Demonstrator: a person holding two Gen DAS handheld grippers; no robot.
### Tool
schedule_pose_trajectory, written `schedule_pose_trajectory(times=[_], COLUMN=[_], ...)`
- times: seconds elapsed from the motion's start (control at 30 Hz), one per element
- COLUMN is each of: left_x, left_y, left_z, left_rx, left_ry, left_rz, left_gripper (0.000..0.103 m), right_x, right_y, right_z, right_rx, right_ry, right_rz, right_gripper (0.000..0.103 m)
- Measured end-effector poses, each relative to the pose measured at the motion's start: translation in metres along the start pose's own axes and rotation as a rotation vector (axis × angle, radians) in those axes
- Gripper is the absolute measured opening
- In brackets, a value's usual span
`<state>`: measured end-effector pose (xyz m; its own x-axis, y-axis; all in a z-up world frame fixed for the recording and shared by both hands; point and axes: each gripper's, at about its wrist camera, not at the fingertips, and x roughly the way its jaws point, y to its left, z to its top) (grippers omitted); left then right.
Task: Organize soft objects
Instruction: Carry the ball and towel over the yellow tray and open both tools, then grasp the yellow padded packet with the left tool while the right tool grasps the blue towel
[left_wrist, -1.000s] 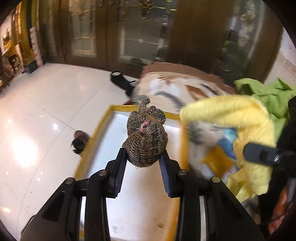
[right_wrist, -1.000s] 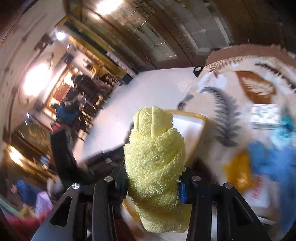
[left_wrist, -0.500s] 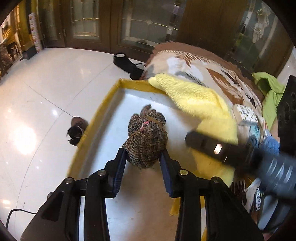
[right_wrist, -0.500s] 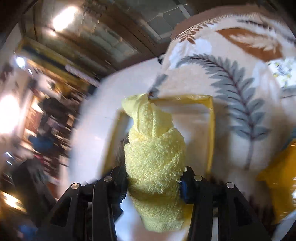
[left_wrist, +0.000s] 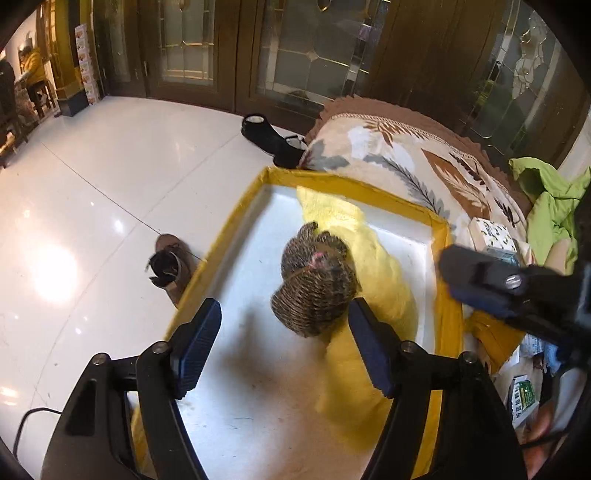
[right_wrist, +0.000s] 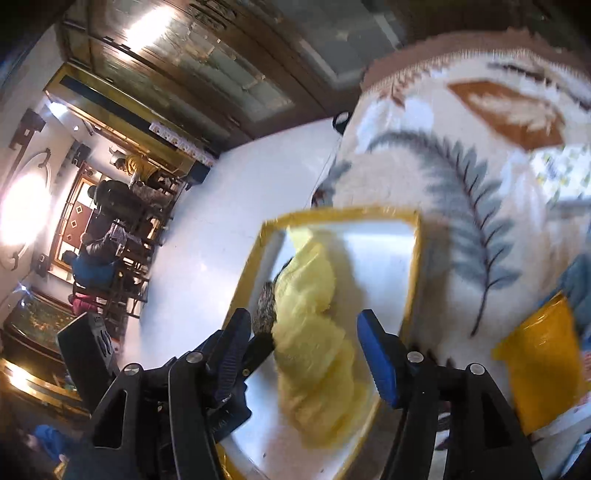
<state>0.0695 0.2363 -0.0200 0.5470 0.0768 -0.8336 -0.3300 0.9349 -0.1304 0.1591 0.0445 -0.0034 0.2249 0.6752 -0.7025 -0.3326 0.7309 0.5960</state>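
Note:
A white box with a yellow rim (left_wrist: 384, 194) (right_wrist: 413, 266) stands on the patterned blanket. Inside it lies a yellow towel (left_wrist: 373, 266) (right_wrist: 314, 362), stretched lengthwise. A brown knitted bundle (left_wrist: 314, 288) with a pink spot rests partly on the towel; in the right wrist view only its edge (right_wrist: 264, 312) shows beside the towel. My left gripper (left_wrist: 284, 347) is open above the box, its jaws wide apart on either side of the bundle. My right gripper (right_wrist: 306, 362) is open too, with the towel lying loose below its jaws. In the left wrist view the right gripper (left_wrist: 491, 280) appears at the right.
A leaf-patterned blanket (left_wrist: 406, 155) (right_wrist: 461, 184) covers the surface under the box. A green cloth (left_wrist: 554, 199) lies at the far right, a yellow bag (right_wrist: 543, 365) and small packets (left_wrist: 493, 236) beside the box. Shoes (left_wrist: 170, 269) sit on the glossy white floor. People sit far off (right_wrist: 107, 236).
Both grippers have opened. The knitted bundle dropped from the left one and the yellow towel from the right one; both now lie in the box.

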Motion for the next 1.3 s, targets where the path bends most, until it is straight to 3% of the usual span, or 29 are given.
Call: schedule_pose_trajectory(times=[0.13, 0.33, 0.67, 1.0, 1.3], left_x=[-0.004, -0.018, -0.046, -0.045, -0.015], left_y=[-0.003, -0.022, -0.096, -0.156, -0.181], left_z=[0.000, -0.005, -0.019, -0.035, -0.036], left_rx=[0.009, 0.025, 0.155, 0.200, 0.098], left_ry=[-0.005, -0.016, -0.022, 0.035, 0.098], left_rz=[-0.001, -0.042, -0.133, -0.210, -0.249], left_gripper=[0.071, 0.071, 0.071, 0.071, 0.071], right_x=[-0.027, -0.083, -0.176, -0.214, -0.211], right_y=[-0.003, -0.041, -0.115, -0.143, -0.140], right_z=[-0.002, -0.013, -0.041, -0.062, -0.060], right_rx=[-0.010, 0.033, 0.119, 0.069, -0.106], right_ry=[-0.030, -0.085, -0.223, -0.258, -0.227], right_rz=[0.007, 0.020, -0.087, -0.217, -0.374], right_gripper=[0.065, 0.069, 0.075, 0.076, 0.080])
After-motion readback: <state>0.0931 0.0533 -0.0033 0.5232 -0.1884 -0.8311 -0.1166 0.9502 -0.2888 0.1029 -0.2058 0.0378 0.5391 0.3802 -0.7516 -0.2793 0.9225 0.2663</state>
